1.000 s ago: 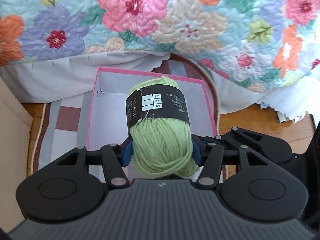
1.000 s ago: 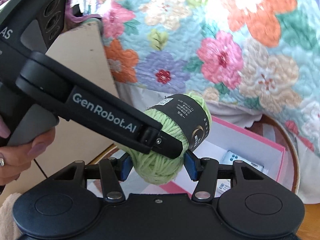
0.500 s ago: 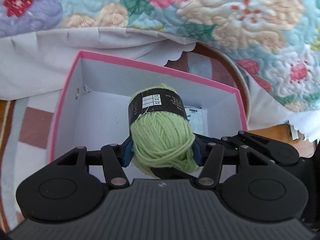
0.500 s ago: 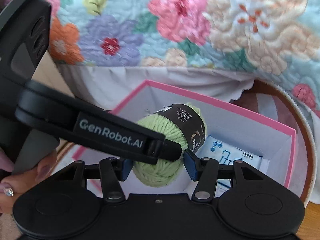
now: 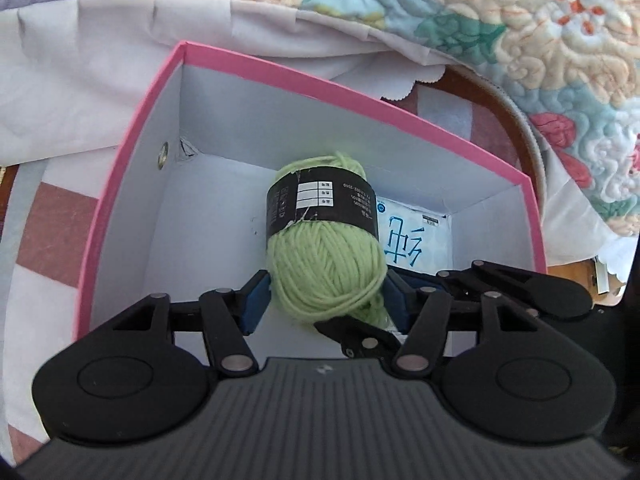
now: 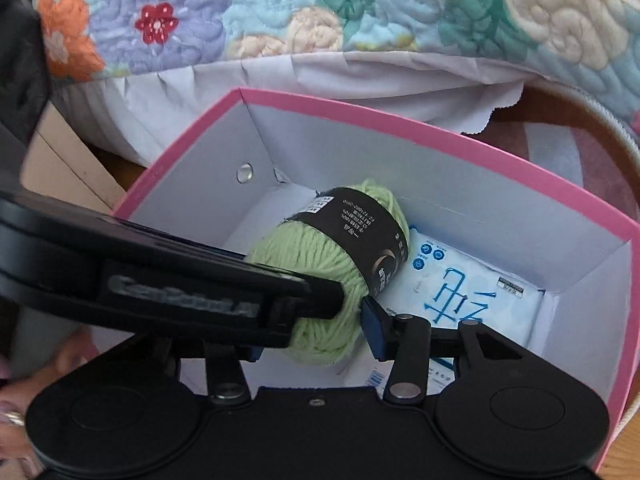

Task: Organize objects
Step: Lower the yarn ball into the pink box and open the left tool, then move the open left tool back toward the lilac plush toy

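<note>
A green yarn ball with a black paper band is held between the blue pads of both grippers. It hangs low inside an open box with a pink rim and white walls. My left gripper is shut on the yarn from both sides. My right gripper is also shut on the yarn, crossing under the left gripper's finger. A white packet with blue print lies on the box floor to the right of the yarn, and it shows in the right wrist view too.
A floral quilt with a white skirt hangs just behind the box. The box stands on a striped rug over a wooden floor. A beige cardboard panel stands to the left. A hand holds the left gripper.
Both grippers have moved forward and down with the yarn, from above the box's near edge to inside the box. The packet on the box floor has come into clear view.
</note>
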`<state>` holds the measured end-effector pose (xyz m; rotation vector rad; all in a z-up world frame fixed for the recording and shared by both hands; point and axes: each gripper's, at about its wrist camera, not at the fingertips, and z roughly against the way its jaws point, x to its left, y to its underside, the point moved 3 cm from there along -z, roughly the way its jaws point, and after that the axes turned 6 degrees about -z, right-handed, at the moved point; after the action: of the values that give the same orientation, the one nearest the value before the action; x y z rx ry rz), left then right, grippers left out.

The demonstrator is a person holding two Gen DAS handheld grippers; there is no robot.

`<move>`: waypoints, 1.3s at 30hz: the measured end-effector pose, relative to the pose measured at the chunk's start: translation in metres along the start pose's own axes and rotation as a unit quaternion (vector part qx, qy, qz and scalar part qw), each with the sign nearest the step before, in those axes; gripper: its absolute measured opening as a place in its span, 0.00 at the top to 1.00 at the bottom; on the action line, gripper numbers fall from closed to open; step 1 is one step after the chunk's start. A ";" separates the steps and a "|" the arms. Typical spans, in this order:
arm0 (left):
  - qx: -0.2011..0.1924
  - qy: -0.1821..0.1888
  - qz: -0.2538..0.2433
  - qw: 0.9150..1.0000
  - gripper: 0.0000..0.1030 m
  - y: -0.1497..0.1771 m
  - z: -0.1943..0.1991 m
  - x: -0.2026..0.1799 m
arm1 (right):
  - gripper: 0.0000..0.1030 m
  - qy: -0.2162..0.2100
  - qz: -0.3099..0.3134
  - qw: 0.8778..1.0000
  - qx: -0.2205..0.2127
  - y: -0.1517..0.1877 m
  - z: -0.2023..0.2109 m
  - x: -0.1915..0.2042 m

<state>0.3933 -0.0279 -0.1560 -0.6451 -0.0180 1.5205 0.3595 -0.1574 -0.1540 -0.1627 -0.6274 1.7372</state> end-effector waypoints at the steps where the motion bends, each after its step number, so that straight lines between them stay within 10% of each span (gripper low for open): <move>1: -0.003 -0.004 0.006 1.000 0.36 0.000 0.000 0.001 | 0.49 -0.001 -0.001 1.000 -0.001 0.000 0.000 0.000; 7: 0.005 -0.017 0.010 1.000 0.53 0.003 -0.008 0.003 | 0.43 -0.043 -0.033 0.999 -0.006 0.004 0.010 -0.004; 15: 0.011 -0.037 0.016 0.999 0.44 0.007 -0.006 -0.001 | 0.42 -0.046 -0.062 0.997 -0.021 0.021 0.032 -0.008; 25: 0.003 -0.102 -0.065 0.993 0.32 0.041 0.080 -0.019 | 0.41 0.008 -0.048 0.999 -0.006 0.049 0.087 0.006; 39: 0.004 -0.095 -0.098 0.991 0.25 0.071 0.204 -0.038 | 0.32 0.012 -0.009 0.998 -0.061 0.054 0.204 0.065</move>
<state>0.2435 0.0082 0.0003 -0.4759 -0.2134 1.3856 0.2082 -0.1690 0.0058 -0.2617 -0.7159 1.6784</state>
